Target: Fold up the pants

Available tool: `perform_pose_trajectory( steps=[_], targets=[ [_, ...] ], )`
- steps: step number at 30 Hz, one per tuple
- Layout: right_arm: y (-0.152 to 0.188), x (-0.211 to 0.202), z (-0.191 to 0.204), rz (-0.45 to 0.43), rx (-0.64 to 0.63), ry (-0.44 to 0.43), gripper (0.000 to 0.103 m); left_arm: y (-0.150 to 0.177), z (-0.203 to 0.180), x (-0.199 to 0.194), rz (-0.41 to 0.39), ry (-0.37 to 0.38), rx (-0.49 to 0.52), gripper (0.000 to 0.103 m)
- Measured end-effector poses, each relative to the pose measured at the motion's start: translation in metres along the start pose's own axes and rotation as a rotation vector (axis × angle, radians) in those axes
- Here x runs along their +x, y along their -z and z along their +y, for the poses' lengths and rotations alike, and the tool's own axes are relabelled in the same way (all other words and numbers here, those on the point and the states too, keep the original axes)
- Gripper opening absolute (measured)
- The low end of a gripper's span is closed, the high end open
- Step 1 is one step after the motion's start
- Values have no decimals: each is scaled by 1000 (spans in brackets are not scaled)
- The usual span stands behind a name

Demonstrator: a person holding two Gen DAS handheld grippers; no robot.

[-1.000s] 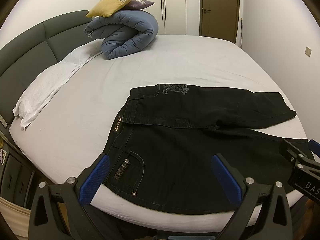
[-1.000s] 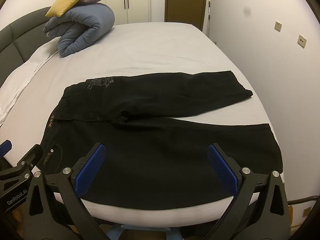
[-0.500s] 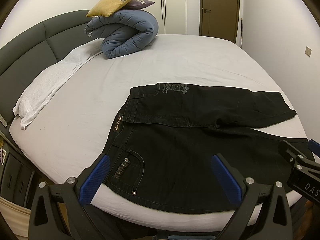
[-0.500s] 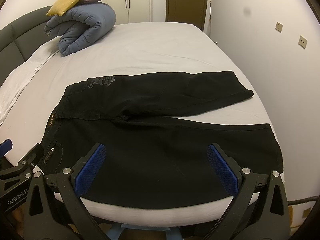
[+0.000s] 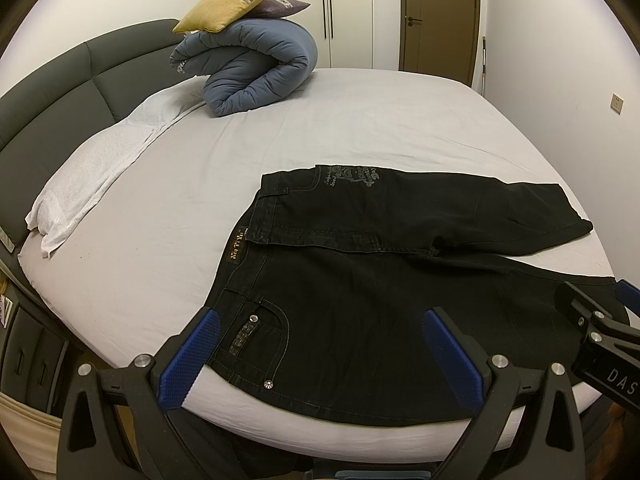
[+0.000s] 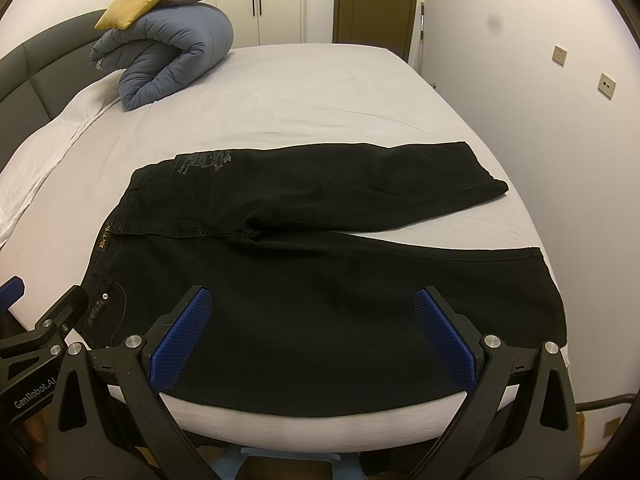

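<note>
While the pants (image 5: 360, 300) lie flat, left gripper (image 5: 320, 344) and right gripper (image 6: 312, 324) hover level, spread, empty.

1. The bed (image 5: 360, 120) carried a pale grey sheet, lightly creased, and a dark padded headboard (image 5: 60, 92) ran along its left edge.
2. A white pillow (image 5: 100, 168) lay along the headboard edge.
3. A rolled blue duvet (image 5: 256, 68) rested at the far left corner, touching the pillow's far end.
4. The black pants (image 5: 380, 272) lay flat at the near edge, waistband toward the headboard edge, both legs extending toward the right edge, the near leg reaching the near edge.
</note>
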State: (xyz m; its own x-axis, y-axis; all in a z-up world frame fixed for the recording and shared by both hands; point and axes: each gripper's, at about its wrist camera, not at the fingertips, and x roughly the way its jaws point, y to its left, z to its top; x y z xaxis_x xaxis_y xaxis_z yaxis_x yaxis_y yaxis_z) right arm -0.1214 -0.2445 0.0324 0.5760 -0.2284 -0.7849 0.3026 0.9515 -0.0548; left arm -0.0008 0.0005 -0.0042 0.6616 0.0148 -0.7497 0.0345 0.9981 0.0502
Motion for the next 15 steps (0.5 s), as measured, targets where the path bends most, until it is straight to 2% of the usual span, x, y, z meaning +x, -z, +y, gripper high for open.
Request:
perform_pose_trajectory(
  steps=[15],
  targets=[
    [3, 0, 4, 2, -5, -3, 103, 7, 6, 5, 1, 1, 0, 103]
  ],
)
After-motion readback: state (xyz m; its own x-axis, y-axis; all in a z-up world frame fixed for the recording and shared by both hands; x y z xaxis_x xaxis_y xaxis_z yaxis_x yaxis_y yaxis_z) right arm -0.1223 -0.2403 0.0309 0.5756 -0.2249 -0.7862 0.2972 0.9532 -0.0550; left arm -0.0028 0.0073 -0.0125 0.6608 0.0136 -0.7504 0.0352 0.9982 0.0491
